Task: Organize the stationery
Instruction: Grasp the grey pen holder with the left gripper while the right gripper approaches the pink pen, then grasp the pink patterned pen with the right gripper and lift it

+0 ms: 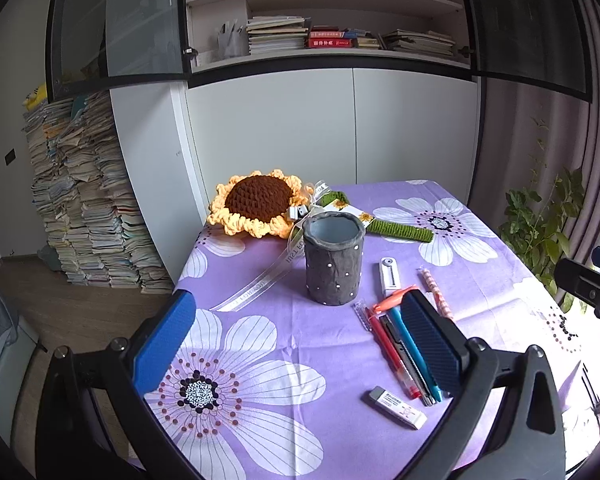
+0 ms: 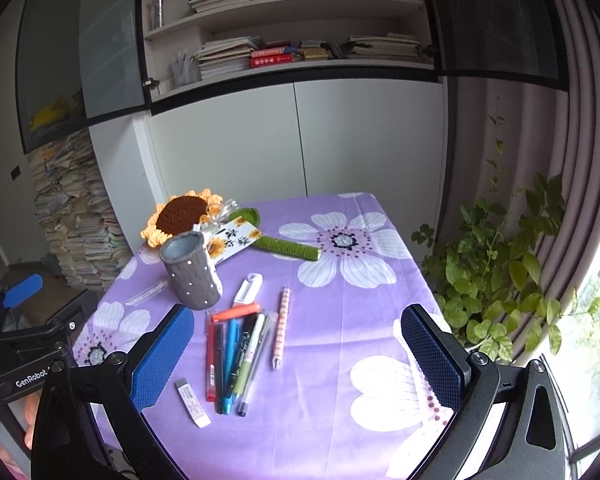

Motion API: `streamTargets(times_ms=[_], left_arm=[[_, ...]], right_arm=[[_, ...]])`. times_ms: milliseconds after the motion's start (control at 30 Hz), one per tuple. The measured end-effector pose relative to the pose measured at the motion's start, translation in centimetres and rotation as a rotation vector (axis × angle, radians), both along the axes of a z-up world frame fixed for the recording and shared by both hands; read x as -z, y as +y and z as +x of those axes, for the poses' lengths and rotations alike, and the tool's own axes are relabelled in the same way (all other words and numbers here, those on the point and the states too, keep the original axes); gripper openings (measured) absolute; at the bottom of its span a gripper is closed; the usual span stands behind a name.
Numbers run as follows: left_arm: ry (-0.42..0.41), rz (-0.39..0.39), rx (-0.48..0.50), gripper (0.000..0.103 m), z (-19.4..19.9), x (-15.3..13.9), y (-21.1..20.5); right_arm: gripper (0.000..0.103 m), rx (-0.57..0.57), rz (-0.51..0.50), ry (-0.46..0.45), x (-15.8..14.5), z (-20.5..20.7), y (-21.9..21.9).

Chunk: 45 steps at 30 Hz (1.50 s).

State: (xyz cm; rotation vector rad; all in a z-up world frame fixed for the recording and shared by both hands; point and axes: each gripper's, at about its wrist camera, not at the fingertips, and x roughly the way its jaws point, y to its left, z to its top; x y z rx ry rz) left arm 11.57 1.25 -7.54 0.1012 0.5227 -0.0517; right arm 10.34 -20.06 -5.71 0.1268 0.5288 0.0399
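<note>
While both grippers hover above it, the table (image 2: 340,360) with its purple flower-print cloth carries everything. Crochet sunflower (image 2: 184,216) lies at the far left corner, its green stem (image 2: 288,248) pointing right, a printed card (image 2: 232,242) on it. Grey dotted pen holder (image 2: 192,272) stands upright just in front of the sunflower, nothing seen inside. Left gripper (image 1: 300,344) spread wide, nothing between its blue pads, over the near left part of the cloth. Right gripper (image 2: 300,360) also spread wide, holding nothing, above the pen pile. Pens lie flat near the holder's right side: red pen (image 2: 211,360), black pen (image 2: 219,364), blue pen (image 2: 230,360), green-barrelled pen (image 2: 248,360) and clear pen (image 2: 260,356) bunched side by side, touching. Orange marker (image 2: 236,312) lies crosswise at their far ends. Pink patterned pen (image 2: 282,326) lies apart to the right. White correction tape (image 2: 249,288) sits beyond the marker. White eraser (image 2: 192,402) lies just left of the bunch, nearest the camera.
</note>
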Motion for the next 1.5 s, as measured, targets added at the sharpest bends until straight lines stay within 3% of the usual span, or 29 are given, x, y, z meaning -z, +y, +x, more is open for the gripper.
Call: streamTargets(times_ms=[167, 500, 533, 700, 800, 967, 1133, 1367, 1467, 1500], left_arm=[[0.055, -0.002, -0.004, 0.102, 3.1, 1.7, 0.5], [0.133, 0.007, 0.068, 0.102, 9.5, 4.1, -0.8], [0.145, 0.004, 0.075, 0.102, 10.2, 4.4, -1.0], [0.171, -0.008, 0.118, 0.102, 12.9, 5.1, -1.9], [0.172, -0.008, 0.135, 0.102, 14.2, 5.5, -2.3], [0.203, -0.072, 0.172, 0.097, 15.8, 6.5, -2.0], [0.279, -0.105, 0.206, 0.071, 16.8, 7.8, -2.1], [0.238, -0.052, 0.229, 0.070, 15.9, 7.7, -2.7], [0.228, -0.024, 0.237, 0.070, 15.6, 7.7, -2.9], [0.225, -0.014, 0.239, 0.070, 15.3, 7.6, -2.9]], right_arm=[[0.103, -0.007, 0.006, 0.094, 1.9, 3.3, 0.2], [0.102, 0.006, -0.076, 0.207, 5.2, 10.1, 1.2], [0.100, 0.007, -0.079, 0.224, 5.5, 10.8, 1.2], [0.063, -0.017, -0.047, 0.329, 7.2, 14.9, 0.8], [0.048, -0.045, -0.012, 0.409, 8.4, 17.4, 0.7], [0.047, -0.070, 0.001, 0.482, 9.7, 20.4, 0.9], [0.047, -0.110, -0.003, 0.519, 10.8, 22.3, 1.7], [0.046, -0.115, -0.069, 0.511, 11.2, 22.9, 2.9], [0.018, -0.110, -0.103, 0.510, 11.1, 22.6, 3.1], [0.017, -0.113, -0.103, 0.514, 11.1, 22.5, 3.1]])
